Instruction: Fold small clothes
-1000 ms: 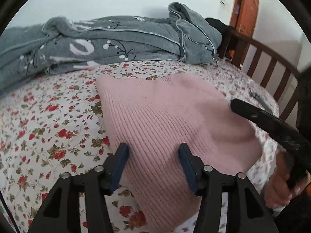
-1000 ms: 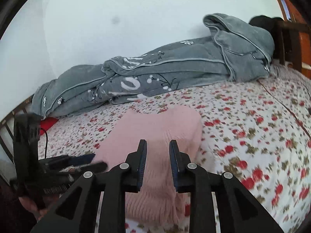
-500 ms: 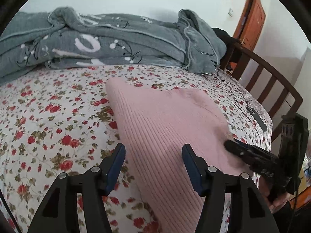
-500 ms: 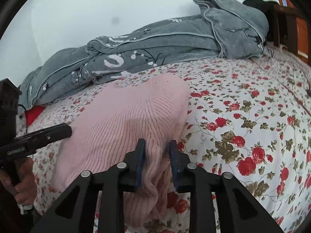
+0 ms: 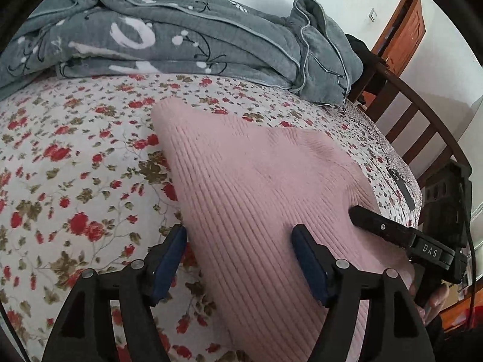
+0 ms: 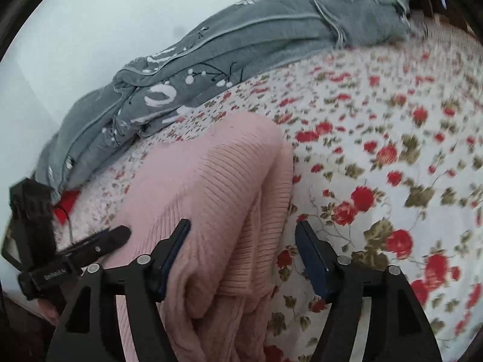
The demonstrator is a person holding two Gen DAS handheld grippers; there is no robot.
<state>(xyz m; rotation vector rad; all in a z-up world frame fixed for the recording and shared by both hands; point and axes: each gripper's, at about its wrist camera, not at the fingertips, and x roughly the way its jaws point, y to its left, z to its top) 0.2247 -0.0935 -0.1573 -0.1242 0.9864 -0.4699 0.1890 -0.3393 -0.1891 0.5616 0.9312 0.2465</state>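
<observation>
A pink ribbed knit garment (image 5: 259,187) lies folded on the floral bedsheet (image 5: 75,163). My left gripper (image 5: 238,250) is open, its jaws astride the garment's left edge near the front. My right gripper (image 6: 243,247) is open and empty, with the garment's folded right edge (image 6: 229,193) lying between its jaws. The right gripper shows in the left wrist view (image 5: 392,232) at the garment's right side. The left gripper shows in the right wrist view (image 6: 90,247) at the garment's left side.
A rumpled grey quilt (image 5: 169,39) lies along the back of the bed by the white wall. A dark wooden bed rail (image 5: 422,126) and a brown door (image 5: 401,30) stand at the right. A dark phone-like object (image 5: 401,184) lies near the rail.
My right gripper was shut on the garment's edge and has opened, letting it go. Both grippers have come lower and closer to the garment.
</observation>
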